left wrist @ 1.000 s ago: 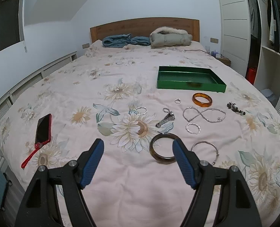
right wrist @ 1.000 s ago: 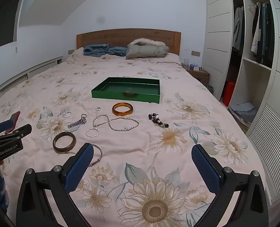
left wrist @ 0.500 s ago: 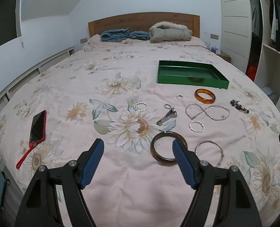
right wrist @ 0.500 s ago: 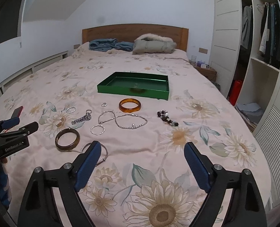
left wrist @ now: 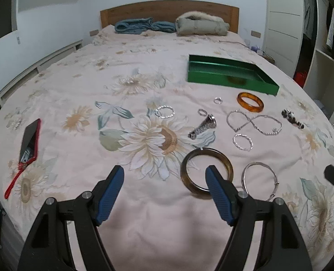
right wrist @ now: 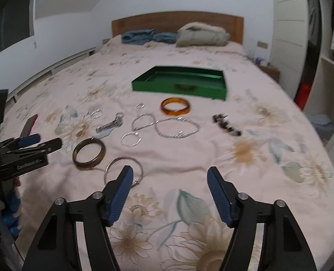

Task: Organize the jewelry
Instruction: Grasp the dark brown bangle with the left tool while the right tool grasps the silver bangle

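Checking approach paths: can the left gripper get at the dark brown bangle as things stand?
Probably yes. The left gripper is open and empty, and the dark brown bangle lies flat on the bedspread just ahead of its right-hand fingertip, nothing covering it. The thin silver bangle lies close beside.

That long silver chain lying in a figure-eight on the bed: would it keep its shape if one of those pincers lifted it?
Probably not. The silver chain lies in loose crossed loops on the soft bedspread, so it looks floppy and would likely dangle and straighten. Its thin links may slip from a pinch. Unlike the rigid amber bangle, it should not roll.
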### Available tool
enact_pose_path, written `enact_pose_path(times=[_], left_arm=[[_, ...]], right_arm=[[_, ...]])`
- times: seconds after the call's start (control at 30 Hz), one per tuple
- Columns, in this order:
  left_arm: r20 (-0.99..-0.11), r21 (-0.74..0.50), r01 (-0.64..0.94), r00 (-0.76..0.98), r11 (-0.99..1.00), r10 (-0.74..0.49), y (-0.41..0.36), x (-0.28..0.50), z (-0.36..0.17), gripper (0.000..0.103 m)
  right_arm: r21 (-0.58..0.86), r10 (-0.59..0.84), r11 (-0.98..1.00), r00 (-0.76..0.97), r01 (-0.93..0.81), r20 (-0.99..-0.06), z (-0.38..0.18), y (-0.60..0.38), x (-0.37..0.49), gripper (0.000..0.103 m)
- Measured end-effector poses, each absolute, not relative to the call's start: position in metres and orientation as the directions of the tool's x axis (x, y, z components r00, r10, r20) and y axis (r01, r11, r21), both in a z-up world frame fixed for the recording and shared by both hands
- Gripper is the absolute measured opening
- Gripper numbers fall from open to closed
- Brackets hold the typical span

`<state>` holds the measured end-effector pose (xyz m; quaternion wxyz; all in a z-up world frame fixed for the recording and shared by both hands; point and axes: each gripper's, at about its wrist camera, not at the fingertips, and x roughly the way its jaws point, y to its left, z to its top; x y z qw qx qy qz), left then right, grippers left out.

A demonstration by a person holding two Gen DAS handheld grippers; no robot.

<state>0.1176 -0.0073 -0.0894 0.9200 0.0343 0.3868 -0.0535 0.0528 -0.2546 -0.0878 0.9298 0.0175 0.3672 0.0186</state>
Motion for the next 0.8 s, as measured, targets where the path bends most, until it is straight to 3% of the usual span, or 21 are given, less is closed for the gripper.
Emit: enact_pose_path(times=[0.27,0.4,0.8], left_arm=[[-0.762,0.011,0.174,0.64,0.985,-0.104,-0.017,0.149,-0.116,0.07],[-0.784,0.011,0.204,0.609,0.979,-0.118,-0.025,0.164,-0.129,0.059],[-0.824,0.051,0.259,0.556,0.965,-0.105,-0.037,0.184,-0.162,0.048]], right_arm=[[0.168,0.216,0.976,0.598,-0.136,-0.772,-0.132,-0.239,0.096,0.04],[0.216,0.28,0.96,0.536,-0.179,-0.797,-0.151,-0.23,0.117,0.027],[0.214,0.299,0.95,0.459,-0.227,-0.837,-0.181,-0.218,0.159,0.025]])
